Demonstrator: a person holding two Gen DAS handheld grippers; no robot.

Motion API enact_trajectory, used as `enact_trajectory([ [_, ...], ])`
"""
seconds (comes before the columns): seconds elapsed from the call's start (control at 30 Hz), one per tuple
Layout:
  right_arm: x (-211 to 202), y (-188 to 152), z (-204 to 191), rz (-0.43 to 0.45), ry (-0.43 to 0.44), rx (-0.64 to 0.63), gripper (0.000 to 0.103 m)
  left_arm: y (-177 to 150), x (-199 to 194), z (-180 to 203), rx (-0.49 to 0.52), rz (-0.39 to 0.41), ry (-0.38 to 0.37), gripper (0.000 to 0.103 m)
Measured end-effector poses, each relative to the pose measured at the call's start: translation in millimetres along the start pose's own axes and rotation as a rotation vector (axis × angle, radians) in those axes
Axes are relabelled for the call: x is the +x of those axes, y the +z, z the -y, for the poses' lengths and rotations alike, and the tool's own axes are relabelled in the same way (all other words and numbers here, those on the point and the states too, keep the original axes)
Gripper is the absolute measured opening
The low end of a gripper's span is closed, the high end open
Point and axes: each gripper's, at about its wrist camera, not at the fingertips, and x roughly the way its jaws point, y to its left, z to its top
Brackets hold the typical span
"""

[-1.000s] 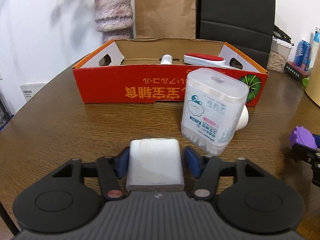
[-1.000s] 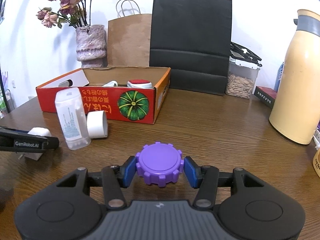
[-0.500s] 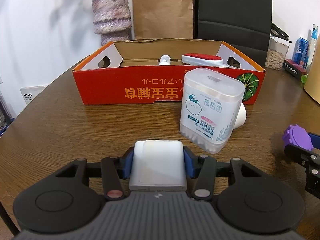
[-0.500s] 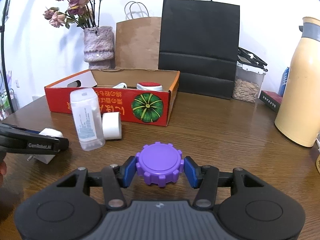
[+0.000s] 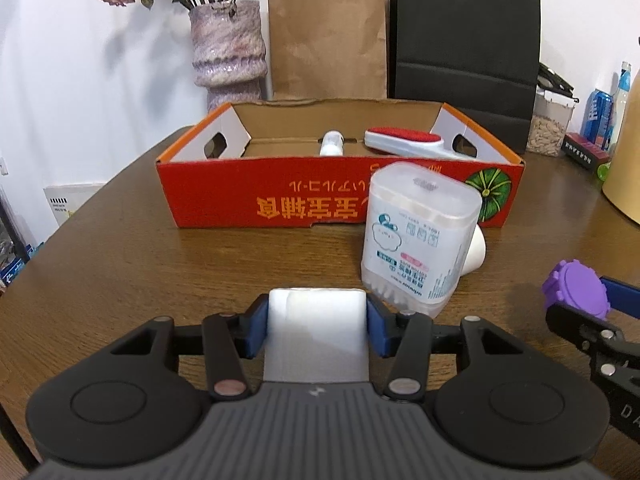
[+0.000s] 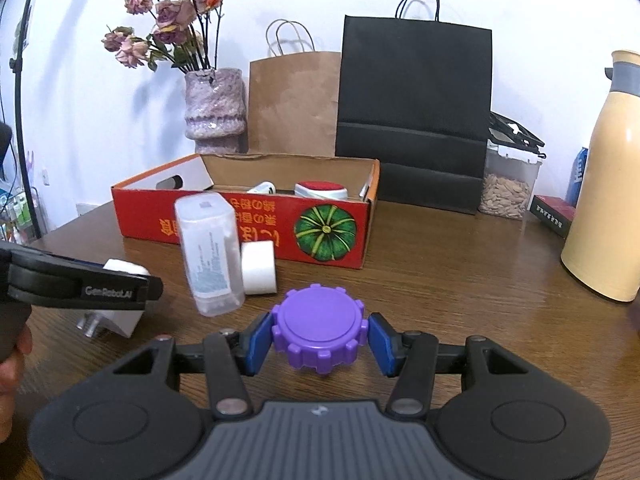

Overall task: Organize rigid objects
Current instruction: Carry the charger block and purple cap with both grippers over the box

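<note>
Red box [image 5: 280,204] with orange lettering and a green striped pumpkin [image 6: 325,231]; brown inside. White adapter [image 5: 317,334] between blue pads [image 5: 256,330]; purple cap [image 6: 319,326]. Clear tub [image 5: 418,240], blue-and-pink label; brown wood-grain table [image 5: 160,272].

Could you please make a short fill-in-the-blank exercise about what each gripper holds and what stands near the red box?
1. The left gripper is shut on a white ____.
2. The gear-shaped cap in the right gripper is ____ in colour.
3. The clear cotton swab container stands ____ the red cardboard box, not inside it.
4. The lint brush with the red pad lies ____ the red cardboard box.

Missing words: charger; purple; in front of; inside
</note>
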Motion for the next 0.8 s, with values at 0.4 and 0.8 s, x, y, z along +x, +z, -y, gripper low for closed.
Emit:
enact_trajectory([
  [0.4, -6.8, 5.8, -16.8, 0.074, 0.023, 0.030, 0.051, 8.9, -15.2, -11.6, -0.015, 0.063, 0.002, 0.050],
  [0.8, -7.4, 12.5, -30.9, 0.127, 0.016, 0.056, 0.051, 16.4, -24.7, -26.2, -0.047, 0.105, -0.016, 0.050],
])
